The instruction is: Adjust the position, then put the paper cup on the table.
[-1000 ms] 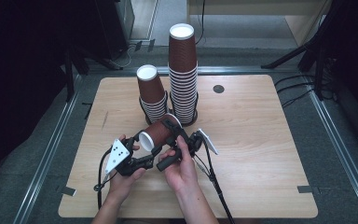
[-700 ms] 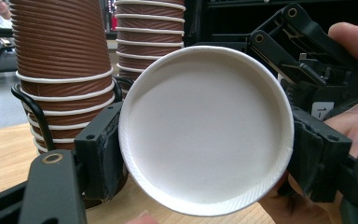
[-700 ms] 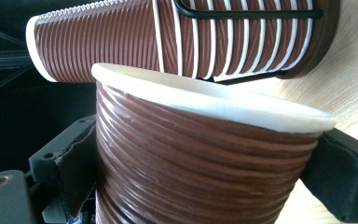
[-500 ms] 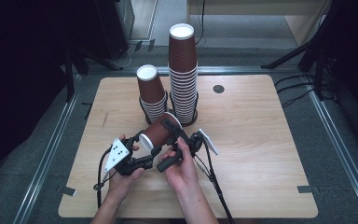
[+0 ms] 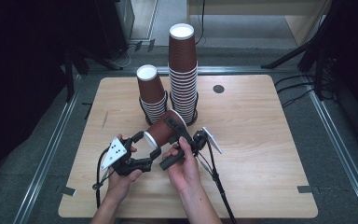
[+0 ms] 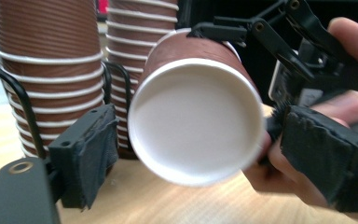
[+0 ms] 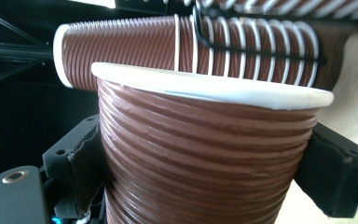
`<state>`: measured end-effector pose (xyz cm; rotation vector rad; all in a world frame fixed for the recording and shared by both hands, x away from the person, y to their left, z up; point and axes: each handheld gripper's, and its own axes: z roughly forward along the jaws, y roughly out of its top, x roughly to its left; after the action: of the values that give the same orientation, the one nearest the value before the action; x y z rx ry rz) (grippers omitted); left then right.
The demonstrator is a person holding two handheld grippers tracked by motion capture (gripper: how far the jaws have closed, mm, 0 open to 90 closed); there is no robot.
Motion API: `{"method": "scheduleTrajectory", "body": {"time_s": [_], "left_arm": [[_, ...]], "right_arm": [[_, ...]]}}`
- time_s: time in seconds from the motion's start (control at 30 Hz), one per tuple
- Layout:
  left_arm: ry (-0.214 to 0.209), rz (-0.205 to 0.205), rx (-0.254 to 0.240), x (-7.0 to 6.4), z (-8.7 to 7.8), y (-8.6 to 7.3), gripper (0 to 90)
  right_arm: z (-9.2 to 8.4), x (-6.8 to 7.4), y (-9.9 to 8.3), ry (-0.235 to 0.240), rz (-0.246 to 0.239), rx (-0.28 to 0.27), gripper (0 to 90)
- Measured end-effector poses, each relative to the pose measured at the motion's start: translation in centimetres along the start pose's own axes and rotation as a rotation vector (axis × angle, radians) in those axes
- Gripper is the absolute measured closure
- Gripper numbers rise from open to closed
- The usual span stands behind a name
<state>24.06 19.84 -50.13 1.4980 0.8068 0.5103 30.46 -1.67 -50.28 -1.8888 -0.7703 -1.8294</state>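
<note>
A single brown ribbed paper cup (image 5: 158, 132) lies on its side above the table, its white base (image 6: 196, 121) facing my left gripper. My right gripper (image 5: 171, 127) is shut on the cup's body (image 7: 205, 154), and both pads (image 7: 81, 163) press its sides; its jaws have just been closing. My left gripper (image 6: 205, 156) is open. Its jaws have just been opening, and its pads (image 6: 88, 154) stand apart on either side of the cup's base without touching it. In the high view the left gripper (image 5: 148, 143) sits just left of the cup.
Two stacks of upturned brown cups stand in black wire holders behind the hands, a short stack (image 5: 151, 93) and a tall stack (image 5: 182, 70). The wooden table (image 5: 261, 140) has a small dark disc (image 5: 218, 88) at the back right. Cables trail toward the front edge.
The left gripper's jaws have spread away from the cup's base. The right gripper's jaws have closed onto the cup's body. Both hands stayed where they were.
</note>
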Motion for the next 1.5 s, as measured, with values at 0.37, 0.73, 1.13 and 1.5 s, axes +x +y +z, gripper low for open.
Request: {"method": "scheduleTrajectory", "body": {"time_s": [0.37, 0.73, 1.13, 1.5], "left_arm": [[-0.031, -0.04, 0.016, 0.9, -0.5, 0.0, 1.5], [0.008, -0.05, 0.025, 1.5, -0.9, -0.3, 1.5], [0.057, -0.05, 0.036, 2.2, -1.2, -0.5, 1.5], [0.103, -0.059, 0.03, 3.3, -2.1, -0.5, 1.5]], "right_arm": [[-0.4, -0.4, 2.5, -0.053, -0.19, -0.092, 12.3], [-1.4, 0.1, 4.0, -0.091, -0.406, -0.177, 12.3], [-2.6, 0.2, 5.7, -0.142, -0.63, -0.229, 12.3], [-3.4, 0.0, 7.2, -0.171, -0.713, -0.271, 12.4]]}}
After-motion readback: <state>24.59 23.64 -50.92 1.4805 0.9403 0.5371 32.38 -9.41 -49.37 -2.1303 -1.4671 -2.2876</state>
